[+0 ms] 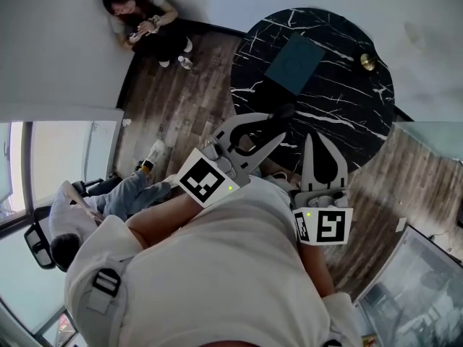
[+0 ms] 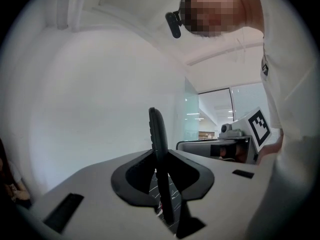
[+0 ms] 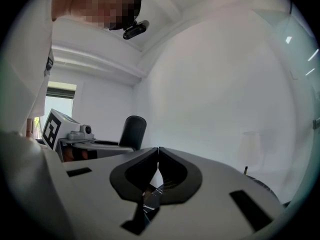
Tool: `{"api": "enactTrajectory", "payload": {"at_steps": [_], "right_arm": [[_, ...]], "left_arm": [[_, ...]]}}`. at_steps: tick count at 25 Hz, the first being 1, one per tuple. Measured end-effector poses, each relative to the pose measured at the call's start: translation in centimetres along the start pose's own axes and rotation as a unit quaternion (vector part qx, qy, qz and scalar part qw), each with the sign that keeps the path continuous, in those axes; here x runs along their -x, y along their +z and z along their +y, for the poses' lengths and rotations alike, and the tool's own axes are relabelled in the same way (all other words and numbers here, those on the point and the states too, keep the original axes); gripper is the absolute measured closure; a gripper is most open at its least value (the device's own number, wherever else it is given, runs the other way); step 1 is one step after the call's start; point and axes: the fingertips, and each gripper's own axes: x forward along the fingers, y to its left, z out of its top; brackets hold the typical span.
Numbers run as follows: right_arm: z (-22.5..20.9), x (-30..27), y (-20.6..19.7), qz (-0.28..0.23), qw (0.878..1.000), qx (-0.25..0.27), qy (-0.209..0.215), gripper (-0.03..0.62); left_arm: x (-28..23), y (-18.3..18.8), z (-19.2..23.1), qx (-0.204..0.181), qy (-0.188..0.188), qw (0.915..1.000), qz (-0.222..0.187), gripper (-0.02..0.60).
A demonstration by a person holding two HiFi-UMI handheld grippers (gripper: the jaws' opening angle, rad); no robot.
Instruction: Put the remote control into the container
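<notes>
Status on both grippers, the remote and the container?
left gripper: shut on the remote control.
right gripper: shut, empty.
remote control: clamped edge-on, sticking out past the jaws.
container: on the table, remote not in it.

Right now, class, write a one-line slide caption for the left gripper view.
Left claw shut on the slim dark remote control, which stands edge-on against a white wall.

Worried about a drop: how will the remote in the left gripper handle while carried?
Probably stiff: the remote stands straight between the jaws of the left gripper, with no sag. Its body looks thin and smooth, clamped only by narrow jaw tips, so it may pivot or slip if swung.
</notes>
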Motion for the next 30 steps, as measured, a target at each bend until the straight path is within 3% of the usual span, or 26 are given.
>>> {"api": "enactTrajectory", "payload": {"at_steps": [15, 30], "right_arm": [[-1.9, -2.8, -5.0, 0.035, 0.999, -0.014, -0.006, 0.583], [-4.0, -7.0, -11.6, 0.077, 0.996, -0.031, -0.015, 0.582]], "left_arm": [[-2.8, -6.1, 3.7, -0.04, -0.01, 0.9953, 0.087, 0.499], [-6.1, -15.0, 7.3, -0.075, -0.033, 0.9788, 0.187, 0.5]]}}
